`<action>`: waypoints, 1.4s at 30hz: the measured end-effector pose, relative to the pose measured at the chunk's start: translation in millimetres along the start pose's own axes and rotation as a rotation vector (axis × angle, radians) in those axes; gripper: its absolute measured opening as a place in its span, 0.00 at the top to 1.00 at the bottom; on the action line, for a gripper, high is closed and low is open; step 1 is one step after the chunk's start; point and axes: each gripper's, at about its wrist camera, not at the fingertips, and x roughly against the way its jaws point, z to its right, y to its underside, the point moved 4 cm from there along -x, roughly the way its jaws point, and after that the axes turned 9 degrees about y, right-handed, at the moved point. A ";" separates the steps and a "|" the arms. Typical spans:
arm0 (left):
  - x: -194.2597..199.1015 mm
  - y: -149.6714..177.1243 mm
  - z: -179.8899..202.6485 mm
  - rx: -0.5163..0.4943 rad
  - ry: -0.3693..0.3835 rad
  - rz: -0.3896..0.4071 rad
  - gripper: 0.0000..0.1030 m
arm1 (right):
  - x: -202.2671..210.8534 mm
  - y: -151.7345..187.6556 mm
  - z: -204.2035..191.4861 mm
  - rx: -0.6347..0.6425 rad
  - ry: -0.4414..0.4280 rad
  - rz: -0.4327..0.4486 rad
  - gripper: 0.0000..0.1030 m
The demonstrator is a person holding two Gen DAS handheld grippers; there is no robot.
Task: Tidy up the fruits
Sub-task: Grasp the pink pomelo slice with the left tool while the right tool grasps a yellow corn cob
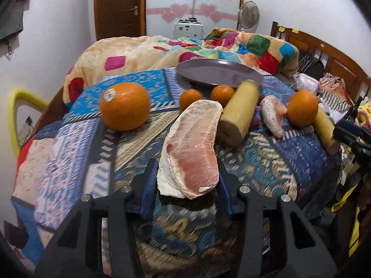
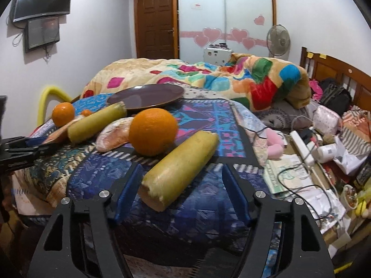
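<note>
Straddling the wrapped pomelo wedge (image 1: 190, 153), my left gripper (image 1: 185, 180) has blue pads at both its flanks — whether they press it, I cannot tell. My right gripper (image 2: 183, 192) stands apart around the near end of a yellow-green cane piece (image 2: 180, 169), pads clear of it. Just past that cane sits an orange (image 2: 153, 131), and beyond it the brown plate (image 2: 148, 97) on the patterned cloth (image 2: 208, 115).

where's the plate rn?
The plate sits empty at the far edge of the patterned cloth, just behind two small oranges, against the colourful blanket.
</note>
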 end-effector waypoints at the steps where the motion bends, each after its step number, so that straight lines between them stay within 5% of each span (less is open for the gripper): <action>1: 2.4 1.9 -1.8 0.000 -0.003 -0.009 0.54 | -1.2 -0.5 3.9 -0.010 -0.008 -0.010 0.37; 16: -28.4 -20.9 2.6 -0.051 0.082 -0.180 0.39 | -51.0 -11.5 7.4 -0.065 -0.209 -0.280 0.37; 23: -42.8 -31.9 -2.5 -0.063 0.101 -0.219 0.37 | -63.1 -18.3 -6.6 0.053 -0.189 -0.369 0.40; 29: -49.7 -38.6 -5.9 -0.073 0.107 -0.233 0.38 | -66.7 -22.0 -1.1 0.078 -0.212 -0.434 0.47; 35: -45.9 -38.9 -7.0 -0.104 0.105 -0.228 0.50 | -68.2 -24.6 6.5 0.040 -0.257 -0.490 0.53; 42: -42.1 -39.4 -4.3 -0.133 0.075 -0.200 0.51 | -79.6 -31.1 1.1 0.030 -0.225 -0.484 0.55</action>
